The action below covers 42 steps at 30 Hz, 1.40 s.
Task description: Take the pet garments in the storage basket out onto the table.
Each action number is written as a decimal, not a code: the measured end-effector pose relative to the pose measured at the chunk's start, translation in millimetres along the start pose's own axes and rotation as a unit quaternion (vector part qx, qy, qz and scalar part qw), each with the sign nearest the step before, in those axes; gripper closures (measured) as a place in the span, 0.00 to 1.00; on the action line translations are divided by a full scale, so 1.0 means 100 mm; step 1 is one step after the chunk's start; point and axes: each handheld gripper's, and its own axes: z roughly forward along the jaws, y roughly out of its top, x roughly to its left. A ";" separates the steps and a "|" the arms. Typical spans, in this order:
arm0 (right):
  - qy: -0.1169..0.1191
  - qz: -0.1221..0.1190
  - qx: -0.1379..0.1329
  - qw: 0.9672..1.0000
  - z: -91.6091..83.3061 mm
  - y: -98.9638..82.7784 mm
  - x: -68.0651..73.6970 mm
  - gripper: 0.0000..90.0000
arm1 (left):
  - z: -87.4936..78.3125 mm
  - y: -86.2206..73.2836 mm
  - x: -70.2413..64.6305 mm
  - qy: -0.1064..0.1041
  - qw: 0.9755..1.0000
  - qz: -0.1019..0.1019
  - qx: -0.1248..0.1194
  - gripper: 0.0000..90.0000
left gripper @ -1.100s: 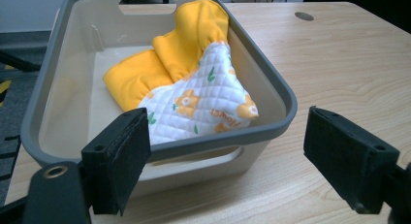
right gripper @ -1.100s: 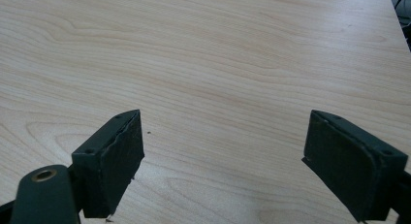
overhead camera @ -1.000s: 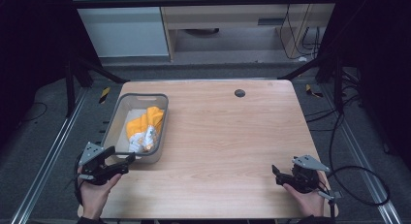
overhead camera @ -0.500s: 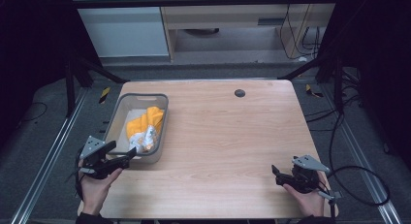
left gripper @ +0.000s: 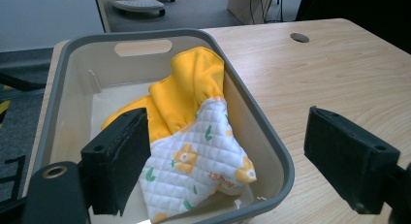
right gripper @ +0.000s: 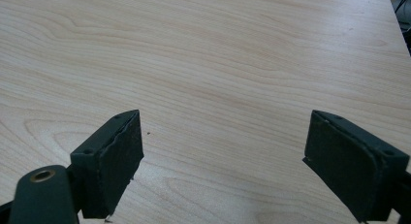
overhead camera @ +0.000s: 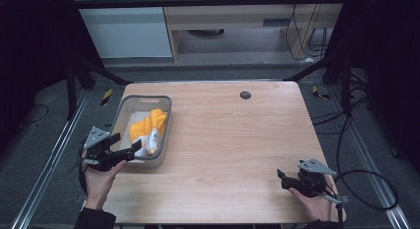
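At left edge of table [overhead camera: 223,140], near corner:
Left gripper [overhead camera: 130,150]: jaws wide apart, nothing between them, poised at the near rim of the bin, lined up on the cloth; judged ready to reach in.
Bin [left gripper: 271,151]: grey, rounded, handle slot in far wall; sits along the left edge, keeping the cloth gathered.
Cloth [left gripper: 194,136]: inside bin, bunched; yellow part leans on right wall, white quilted flap with orange flowers and green leaves nearest.
Right gripper [overhead camera: 283,178]: near right corner, jaws apart, empty, over bare wood, well apart from the bin; judged idle.
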 end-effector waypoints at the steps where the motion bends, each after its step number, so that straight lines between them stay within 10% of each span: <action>1: 0.001 0.001 0.000 1.000 0.00 0.00 0.00 0.15 | 0.02 0.01 0.00 0.001 1.000 0.000 0.002 0.18; 42: 0.011 -0.001 0.002 1.000 0.03 0.01 0.00 0.17 | 0.61 0.27 0.05 0.000 0.996 0.013 0.094 0.27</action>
